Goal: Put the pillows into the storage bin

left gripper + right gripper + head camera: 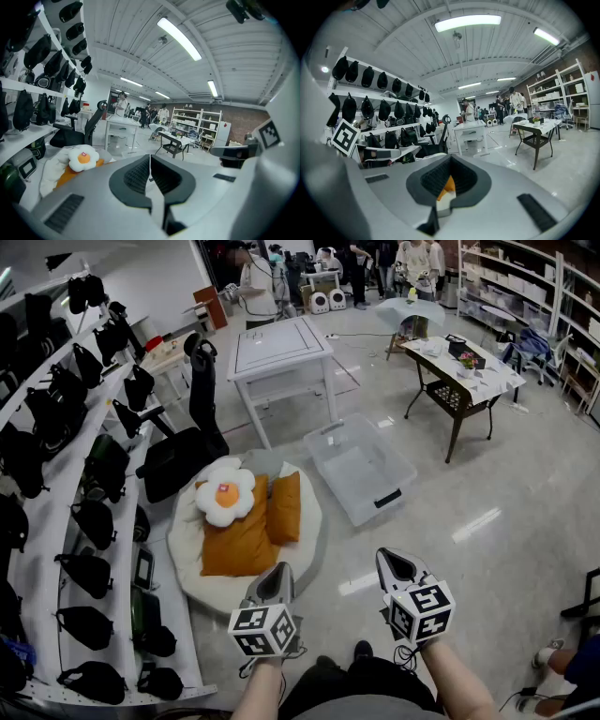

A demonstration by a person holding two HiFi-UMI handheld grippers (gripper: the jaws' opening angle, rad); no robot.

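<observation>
Left gripper [278, 576] and right gripper [395, 567] fingers clenched, empty. Pillows [242, 542] ahead of left fingers, storage bin [349, 471] ahead of right. We risk shoving pillows if we reach in clenched.

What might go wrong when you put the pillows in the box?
The egg pillow rests partly on the orange pillows, so pulling an orange one first may tumble it onto the floor. The bin looks light and the floor looks shiny, so pushing a pillow in may slide it away. The orange pillows also look big, so they may fit tightly.
</observation>
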